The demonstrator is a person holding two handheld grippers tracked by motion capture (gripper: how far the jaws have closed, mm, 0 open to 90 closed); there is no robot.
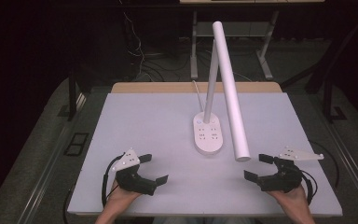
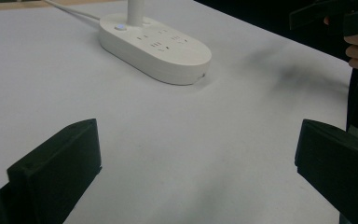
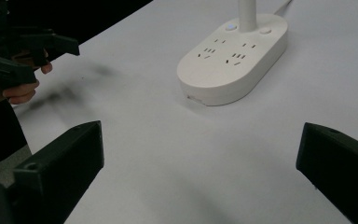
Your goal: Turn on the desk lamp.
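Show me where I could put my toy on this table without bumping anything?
The bare white table left of the lamp base is widest, reaching to the far and left edges. The strip between the left gripper and right gripper is free too. It is crowded near the middle-right, where the lamp head slants low over the table.

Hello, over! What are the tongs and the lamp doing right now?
Left tongs open, holding nothing, near table edge. Right tongs open, holding nothing too. Desk lamp upright mid-table, untouched, its arm folded down toward the right tongs. Nothing between tongs and lamp.
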